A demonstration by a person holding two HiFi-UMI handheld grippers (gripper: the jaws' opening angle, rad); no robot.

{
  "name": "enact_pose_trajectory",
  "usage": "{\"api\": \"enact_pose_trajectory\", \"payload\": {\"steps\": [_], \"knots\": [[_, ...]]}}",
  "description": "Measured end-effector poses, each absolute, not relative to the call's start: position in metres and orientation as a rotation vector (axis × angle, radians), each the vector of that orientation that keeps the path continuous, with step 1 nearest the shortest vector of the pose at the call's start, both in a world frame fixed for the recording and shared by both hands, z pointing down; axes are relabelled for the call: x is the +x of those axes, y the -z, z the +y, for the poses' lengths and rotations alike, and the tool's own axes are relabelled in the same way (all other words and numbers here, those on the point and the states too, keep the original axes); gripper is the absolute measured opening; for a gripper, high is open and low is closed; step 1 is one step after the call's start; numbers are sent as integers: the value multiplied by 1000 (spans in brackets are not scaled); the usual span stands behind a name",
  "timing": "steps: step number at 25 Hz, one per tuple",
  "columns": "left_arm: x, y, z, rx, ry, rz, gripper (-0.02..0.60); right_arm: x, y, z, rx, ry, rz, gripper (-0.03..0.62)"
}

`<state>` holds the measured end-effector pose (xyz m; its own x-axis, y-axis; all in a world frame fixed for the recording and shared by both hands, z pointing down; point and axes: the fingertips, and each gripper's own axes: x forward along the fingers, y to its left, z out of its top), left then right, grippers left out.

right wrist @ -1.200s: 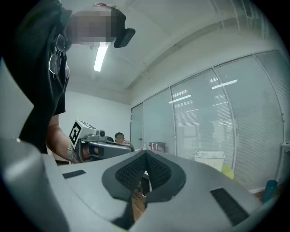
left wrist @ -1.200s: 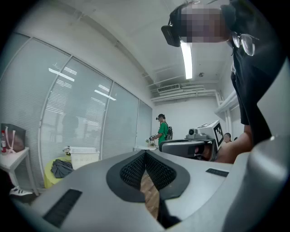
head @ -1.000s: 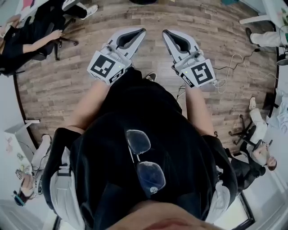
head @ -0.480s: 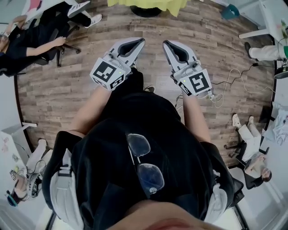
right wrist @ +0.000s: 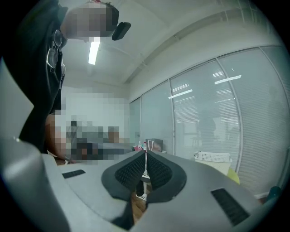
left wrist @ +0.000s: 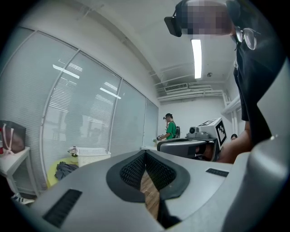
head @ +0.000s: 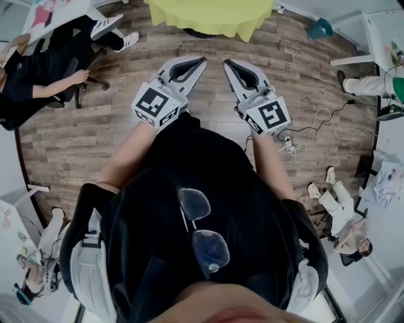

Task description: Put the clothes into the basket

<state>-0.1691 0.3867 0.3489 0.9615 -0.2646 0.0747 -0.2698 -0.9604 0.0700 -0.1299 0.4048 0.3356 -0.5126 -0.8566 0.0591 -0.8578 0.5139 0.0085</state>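
Below, wood-plank floor [head: 82, 126], yellow table [head: 211, 16] ahead, white basket [left wrist: 93, 156] nr glass wall [left wrist: 90, 108]

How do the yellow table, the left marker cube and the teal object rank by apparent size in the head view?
1. yellow table, partly cropped.
2. left marker cube, nearer the camera.
3. teal object.

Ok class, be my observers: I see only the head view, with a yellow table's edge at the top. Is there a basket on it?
Observer: Yes, the left gripper view shows a white basket standing on the yellow table.
Operator: Any clothes in it?
Observer: None that I can see; a dark heap of clothes lies on the table beside it.
Operator: Are the grippers holding anything?
Observer: No; in their own views the left gripper and the right gripper are shut, nothing between the jaws.
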Motion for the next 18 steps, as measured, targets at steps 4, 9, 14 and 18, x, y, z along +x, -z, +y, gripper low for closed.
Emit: {"api": "enact_pose_trajectory", "payload": {"steps": [4,9,14,18], "knots": [[-168,-349,348,3034,-101,-389,9,-133,-334,363,1519,-36,-2680,26],[-171,-353,308,3026,-108,-392,9,-133,-336,323,1535,-59,-2679,26],[-159,-357,277,3002,-100,-429,9,-117,-338,293,1530,-63,-2688,26],[-136,-359,251,3006,-102,-459,11,-93,-337,264,1512,-57,-2716,26]]}}
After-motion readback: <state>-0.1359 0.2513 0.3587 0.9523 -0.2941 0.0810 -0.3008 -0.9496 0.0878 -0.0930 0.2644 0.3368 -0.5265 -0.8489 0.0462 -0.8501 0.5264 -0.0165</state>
